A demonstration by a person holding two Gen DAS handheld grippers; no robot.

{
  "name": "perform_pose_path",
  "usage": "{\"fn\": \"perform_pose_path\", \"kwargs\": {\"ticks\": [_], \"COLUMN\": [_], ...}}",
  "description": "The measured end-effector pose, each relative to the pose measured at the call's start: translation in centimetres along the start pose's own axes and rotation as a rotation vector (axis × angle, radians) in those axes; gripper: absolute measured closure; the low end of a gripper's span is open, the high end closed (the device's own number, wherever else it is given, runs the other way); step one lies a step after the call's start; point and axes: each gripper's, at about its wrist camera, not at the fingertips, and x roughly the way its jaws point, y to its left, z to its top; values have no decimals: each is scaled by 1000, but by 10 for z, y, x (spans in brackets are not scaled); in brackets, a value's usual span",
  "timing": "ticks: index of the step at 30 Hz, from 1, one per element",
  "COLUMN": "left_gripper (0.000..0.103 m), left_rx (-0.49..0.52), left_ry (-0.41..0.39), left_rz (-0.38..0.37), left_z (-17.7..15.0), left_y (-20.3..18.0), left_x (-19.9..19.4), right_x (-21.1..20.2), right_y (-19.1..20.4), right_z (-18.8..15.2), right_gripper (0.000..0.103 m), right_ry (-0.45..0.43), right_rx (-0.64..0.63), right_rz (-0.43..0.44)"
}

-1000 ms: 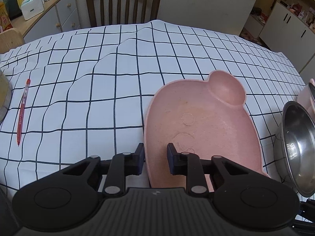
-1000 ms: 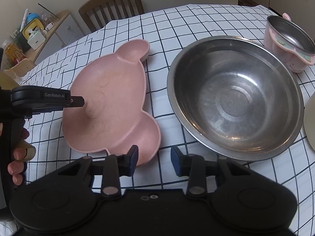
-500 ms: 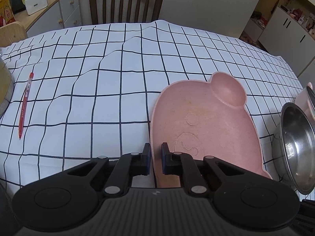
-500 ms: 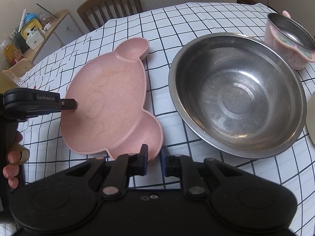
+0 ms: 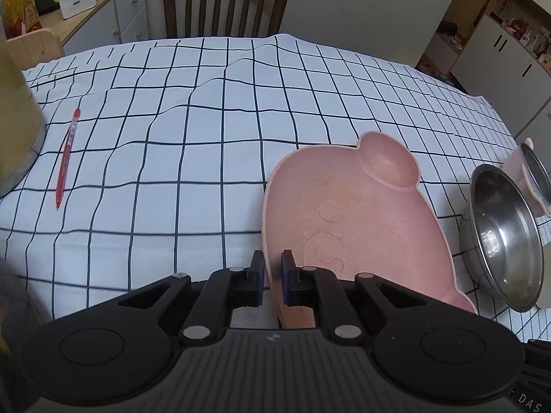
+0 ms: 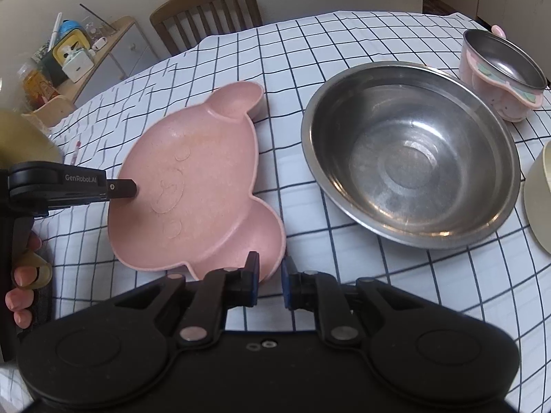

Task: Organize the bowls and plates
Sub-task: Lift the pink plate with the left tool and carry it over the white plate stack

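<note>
A pink bear-shaped plate [image 5: 358, 220] [image 6: 196, 186] with two round ear wells is tilted up off the checked tablecloth [image 5: 172, 158]. My left gripper [image 5: 272, 277] is shut on the plate's left rim. My right gripper [image 6: 270, 279] is shut on the rim of the near ear well. In the right wrist view the left gripper's fingers [image 6: 118, 187] reach over the plate's left edge. A large steel bowl [image 6: 409, 151] [image 5: 499, 237] sits just right of the plate. A small pink steel-lined bowl [image 6: 502, 75] [image 5: 532, 175] stands behind it.
A red pen [image 5: 67, 158] lies on the cloth at the left, beside a tan container [image 5: 17, 124]. A cream dish [image 6: 539, 192] shows at the right edge. A wooden chair [image 5: 225, 0] and a sideboard [image 5: 100, 17] stand behind the table. A hand [image 6: 24, 275] holds the left gripper.
Both grippers closed onto the plate's rim: the left on its side edge, the right on the near ear. The plate then rose a little off the cloth and tilted.
</note>
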Motion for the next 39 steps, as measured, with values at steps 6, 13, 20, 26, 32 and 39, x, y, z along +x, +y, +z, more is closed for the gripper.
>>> {"fn": "perform_pose_path", "kwargs": {"ticks": [6, 13, 20, 26, 32, 39], "left_gripper": [94, 94, 94, 94, 94, 94], "left_rx": [-19, -51, -94, -137, -175, -210], "left_ry": [-16, -43, -74, -90, -89, -76], "left_rz": [21, 49, 75, 100, 121, 127], "left_z": [-22, -54, -91, -126, -165, -204], "left_y": [-8, -19, -33, -44, -53, -55], "left_x": [-29, -66, -100, -126, -143, -156], "right_x": [-19, -49, -80, -101, -116, -128], "right_y": [-3, -11, -21, -29, -37, -43], "right_z": [-10, -28, -49, -67, -90, -112], "right_gripper": [89, 89, 89, 89, 89, 89], "right_ry": [-1, -2, -14, -14, -8, 10], "right_rx": [-34, -74, -122, -171, -204, -222], "right_rz": [25, 62, 105, 135, 158, 178]}}
